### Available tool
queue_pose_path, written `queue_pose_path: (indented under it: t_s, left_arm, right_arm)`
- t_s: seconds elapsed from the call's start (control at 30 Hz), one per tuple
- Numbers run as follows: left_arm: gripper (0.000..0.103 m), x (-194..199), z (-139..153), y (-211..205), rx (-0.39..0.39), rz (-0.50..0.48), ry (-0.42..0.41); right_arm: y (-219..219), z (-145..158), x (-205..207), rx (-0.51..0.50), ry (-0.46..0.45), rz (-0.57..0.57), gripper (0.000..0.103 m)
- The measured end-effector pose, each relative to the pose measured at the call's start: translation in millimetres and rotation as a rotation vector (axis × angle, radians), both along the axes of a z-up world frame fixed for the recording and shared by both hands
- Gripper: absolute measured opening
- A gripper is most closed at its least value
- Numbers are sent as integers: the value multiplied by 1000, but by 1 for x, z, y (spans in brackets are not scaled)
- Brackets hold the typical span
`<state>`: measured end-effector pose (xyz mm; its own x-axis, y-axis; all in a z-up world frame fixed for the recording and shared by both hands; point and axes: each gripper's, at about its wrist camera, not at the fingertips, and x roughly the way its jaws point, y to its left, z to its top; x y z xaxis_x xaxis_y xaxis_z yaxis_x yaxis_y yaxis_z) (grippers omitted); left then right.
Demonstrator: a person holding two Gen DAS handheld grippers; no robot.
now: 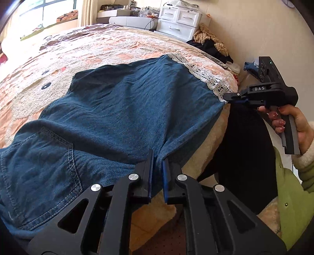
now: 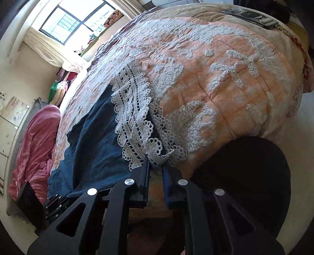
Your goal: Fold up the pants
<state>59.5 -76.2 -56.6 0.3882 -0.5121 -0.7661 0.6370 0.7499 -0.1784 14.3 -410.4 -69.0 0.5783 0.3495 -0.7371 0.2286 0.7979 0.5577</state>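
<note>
Blue denim pants [image 1: 127, 102] lie spread along the near edge of the bed, back pocket [image 1: 45, 157] at the left and a white lace hem [image 1: 206, 76] at the right. My left gripper [image 1: 158, 159] is shut on a fold of the denim at the pants' near edge, by the edge of the bed. My right gripper [image 1: 228, 97], held by a hand [image 1: 290, 121], pinches the corner of the lace hem. In the right wrist view the lace hem [image 2: 135, 117] bunches between the fingers of the right gripper [image 2: 156, 164], with the pants [image 2: 92, 137] stretching away to the left.
A peach and white quilt [image 1: 88, 51] covers the bed. A phone [image 2: 251, 17] lies near its far corner. White drawers [image 1: 178, 21] and a heap of clothes [image 1: 212, 41] stand behind the bed. A pink blanket [image 2: 37, 141] lies at the left. Something dark and rounded [image 2: 245, 176] sits below the bed's edge.
</note>
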Motion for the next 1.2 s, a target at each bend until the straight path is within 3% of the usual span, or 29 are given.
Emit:
queue_pose_path:
  t_s: [0.07,0.17,0.23,0.4,0.53,0.6,0.7,0.77,0.9,1.0,1.2]
  left_arm:
    - [4,1,-2,2,-13,6,9]
    - [5,1,-2,5,-32,5,12]
    - [6,0,-2,5,-41,3,10]
    - [33,-8,0,4,-72,-22,17]
    - [48,-20,15,15,-109,11,10]
    - [52,-27,27,33,-137,61,-11]
    - [60,-31,40,73,-136,219,-39]
    - [60,-31,46,107,-131,361,-36]
    - [61,-30,43,169,-160,597,18]
    - [60,-29,38,189,-268,649,68]
    - [61,-36,49,196,-287,707,25]
  right_arm:
    - [-3,2,-1,14,0,5,13]
    - [-8,13,-6,-18,-6,4,30]
    - [-14,25,-12,-63,-37,-15,31]
    - [0,57,-13,-147,-162,46,39]
    - [59,58,8,-151,-200,264,39]
    - [92,54,19,-178,-194,388,39]
    - [132,40,26,-282,-182,526,39]
    - [149,25,27,-356,-137,576,40]
    - [155,7,18,-387,-110,606,41]
    - [148,14,15,-350,-122,594,41]
    - [146,38,19,-345,-195,584,41]
